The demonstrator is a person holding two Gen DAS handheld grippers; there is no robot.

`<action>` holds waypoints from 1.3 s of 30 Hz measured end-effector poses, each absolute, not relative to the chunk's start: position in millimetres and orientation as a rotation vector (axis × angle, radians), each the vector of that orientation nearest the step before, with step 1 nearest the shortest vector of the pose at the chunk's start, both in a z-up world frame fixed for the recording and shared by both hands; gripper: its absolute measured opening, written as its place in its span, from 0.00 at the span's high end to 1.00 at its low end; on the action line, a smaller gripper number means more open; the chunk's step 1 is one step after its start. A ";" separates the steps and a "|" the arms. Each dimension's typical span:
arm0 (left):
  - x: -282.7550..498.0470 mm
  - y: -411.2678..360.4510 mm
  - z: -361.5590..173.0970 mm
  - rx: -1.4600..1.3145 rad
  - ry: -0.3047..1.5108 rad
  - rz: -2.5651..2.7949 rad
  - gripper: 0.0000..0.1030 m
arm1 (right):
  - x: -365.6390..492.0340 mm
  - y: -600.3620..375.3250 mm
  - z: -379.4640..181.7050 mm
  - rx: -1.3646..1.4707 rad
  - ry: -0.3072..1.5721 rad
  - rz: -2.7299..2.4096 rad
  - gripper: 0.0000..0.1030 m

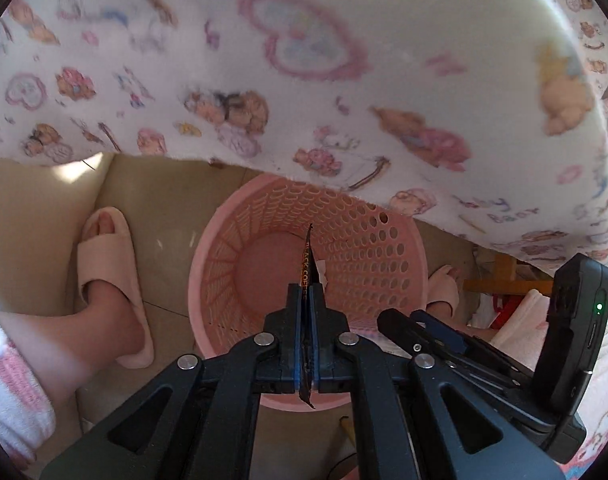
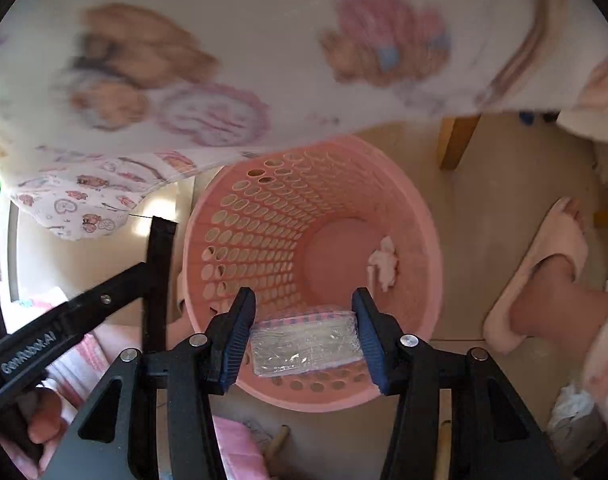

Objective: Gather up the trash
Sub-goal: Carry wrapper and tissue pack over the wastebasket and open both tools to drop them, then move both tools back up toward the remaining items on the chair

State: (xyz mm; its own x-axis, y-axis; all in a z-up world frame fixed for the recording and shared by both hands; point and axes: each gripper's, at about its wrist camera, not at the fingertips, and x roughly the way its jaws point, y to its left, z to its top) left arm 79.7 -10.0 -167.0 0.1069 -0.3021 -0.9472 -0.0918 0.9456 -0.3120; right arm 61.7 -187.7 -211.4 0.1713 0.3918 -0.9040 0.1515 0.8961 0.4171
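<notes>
A pink perforated basket (image 1: 223, 240) stands on the floor below both grippers; it also shows in the right wrist view (image 2: 424, 248). My left gripper (image 1: 307, 292) is shut on a thin black coffee sachet (image 1: 306, 264), held on edge above the basket's opening. My right gripper (image 2: 304, 304) is closed on a clear plastic packet (image 2: 306, 342) with a pink and blue edge, held over the basket's near rim. A crumpled white tissue (image 2: 384, 262) lies at the basket's bottom. The left gripper with its sachet shows at the left of the right wrist view (image 2: 157, 256).
A tablecloth with bears and hearts (image 1: 304, 80) overhangs the basket's far side. The person's feet in pink slippers (image 1: 111, 280) (image 2: 544, 276) stand either side of the basket. A wooden leg (image 2: 458, 142) stands behind it. The floor is beige tile.
</notes>
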 end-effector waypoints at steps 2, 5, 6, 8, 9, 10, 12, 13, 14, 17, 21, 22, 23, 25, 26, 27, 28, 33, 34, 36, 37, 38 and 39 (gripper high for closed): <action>79.1 -4.0 -175.9 -0.377 1.480 -0.169 0.97 | 62.6 -188.2 -218.9 0.498 1.419 0.191 0.49; 80.2 -0.7 -189.5 -0.416 1.513 -0.155 0.96 | 64.1 -187.4 -229.7 0.518 1.438 0.182 0.49; 80.1 -0.8 -192.9 -0.412 1.525 -0.147 0.94 | 64.1 -187.6 -233.8 0.523 1.449 0.179 0.49; 79.0 -0.5 -196.1 -0.393 1.537 -0.127 0.82 | 67.1 -185.6 -242.3 0.533 1.468 0.169 0.48; 78.0 0.2 -196.0 -0.384 1.535 -0.118 0.81 | 67.1 -186.2 -245.4 0.538 1.475 0.158 0.44; 77.2 -0.4 -194.4 -0.370 1.531 -0.108 0.80 | 66.7 -187.1 -247.6 0.540 1.478 0.146 0.38; 75.9 -1.9 -191.1 -0.338 1.523 -0.095 0.77 | 64.9 -187.8 -248.4 0.528 1.469 0.118 0.34; 74.9 -3.9 -189.0 -0.314 1.516 -0.085 0.74 | 64.7 -189.1 -247.4 0.515 1.463 0.110 0.33; 73.8 -5.4 -185.0 -0.289 1.501 -0.073 0.74 | 64.4 -188.2 -246.2 0.499 1.458 0.106 0.33; 66.3 -10.5 -166.9 -0.201 1.414 -0.039 0.74 | 62.5 -185.1 -235.6 0.420 1.423 0.082 0.33; 59.3 -14.7 -130.8 -0.121 1.278 -0.036 0.69 | 59.5 -177.3 -202.8 0.278 1.309 0.064 0.33; 57.7 -14.5 -120.1 -0.102 1.239 -0.032 0.66 | 59.0 -176.8 -193.5 0.253 1.278 0.064 0.33; 55.7 -14.7 -110.6 -0.088 1.206 -0.030 0.64 | 57.1 -175.7 -184.8 0.232 1.248 0.060 0.33; 52.5 -13.0 -93.4 -0.076 1.154 -0.026 0.61 | 54.3 -174.7 -165.3 0.204 1.187 0.057 0.33; 51.4 -11.5 -85.5 -0.076 1.133 -0.024 0.59 | 52.8 -174.9 -155.8 0.194 1.158 0.059 0.33; 51.6 -9.8 -76.7 -0.077 1.111 -0.024 0.58 | 51.2 -175.7 -146.5 0.185 1.132 0.057 0.33; 52.0 -8.2 -69.0 -0.077 1.092 -0.026 0.56 | 50.1 -177.1 -137.7 0.176 1.107 0.053 0.33; 47.6 -4.9 -27.1 -0.044 0.996 -0.051 0.46 | 41.9 -189.3 -97.7 0.178 0.993 0.039 0.32; 46.1 -4.8 -20.0 -0.036 0.978 -0.053 0.40 | 39.6 -191.7 -91.2 0.174 0.973 0.034 0.32; 43.7 -5.3 -2.3 -0.031 0.938 -0.058 0.36 | 36.8 -195.8 -78.4 0.163 0.936 0.026 0.32; 43.1 -6.0 5.7 -0.032 0.924 -0.059 0.36 | 35.3 -197.0 -71.9 0.157 0.917 0.022 0.32; 43.3 -7.7 13.9 -0.034 0.911 -0.061 0.34 | 33.6 -198.3 -65.5 0.154 0.900 0.022 0.32; 43.9 -9.4 21.0 -0.036 0.897 -0.063 0.33 | 32.5 -199.1 -59.0 0.154 0.885 0.023 0.31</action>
